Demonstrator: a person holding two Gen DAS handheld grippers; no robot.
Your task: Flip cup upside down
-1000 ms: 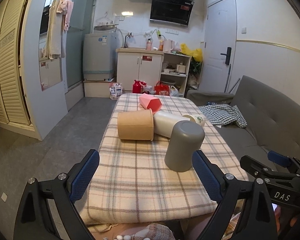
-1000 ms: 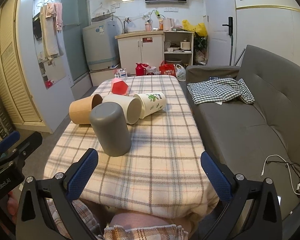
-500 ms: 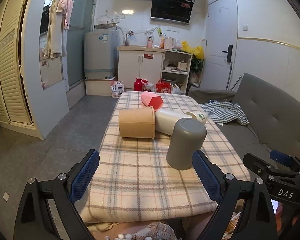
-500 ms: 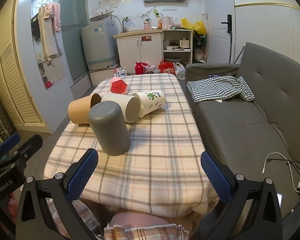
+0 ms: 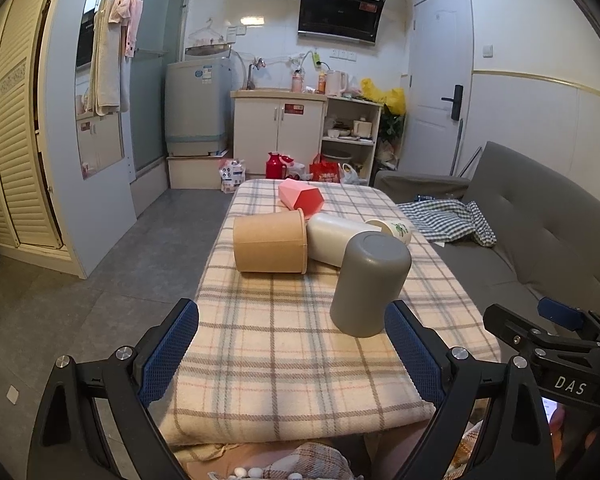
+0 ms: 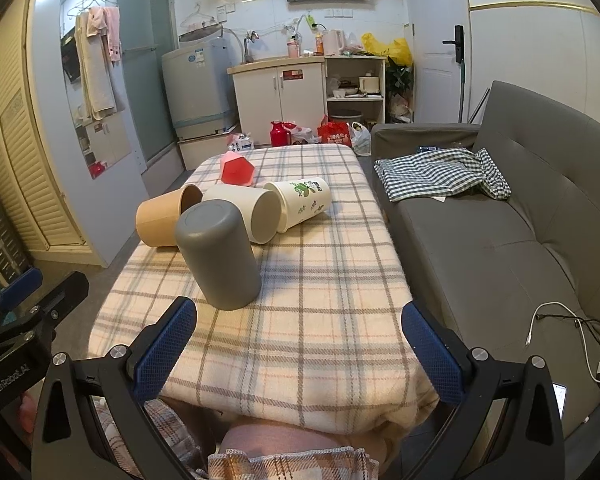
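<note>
A grey cup point(image 5: 370, 282) stands upside down, base up, on the plaid-covered table point(image 5: 284, 356); it also shows in the right wrist view point(image 6: 218, 254). Behind it lie on their sides a brown paper cup point(image 5: 271, 246), a white cup point(image 5: 338, 240), a white cup with a green leaf print point(image 6: 302, 203) and a red-pink hexagonal cup point(image 5: 301, 199). My left gripper point(image 5: 292, 354) is open and empty, held back near the table's front edge. My right gripper point(image 6: 298, 350) is open and empty, also at the front edge, right of the grey cup.
A grey sofa point(image 6: 500, 232) runs along the table's right side with a checked cloth point(image 6: 440, 174) on it and a white cable point(image 6: 560, 336). Grey floor lies left of the table. Cabinets and a washing machine point(image 5: 196, 112) stand at the far wall.
Both grippers have drawn back slightly and the views have tilted a little. The grey cup and the other cups have not moved.
</note>
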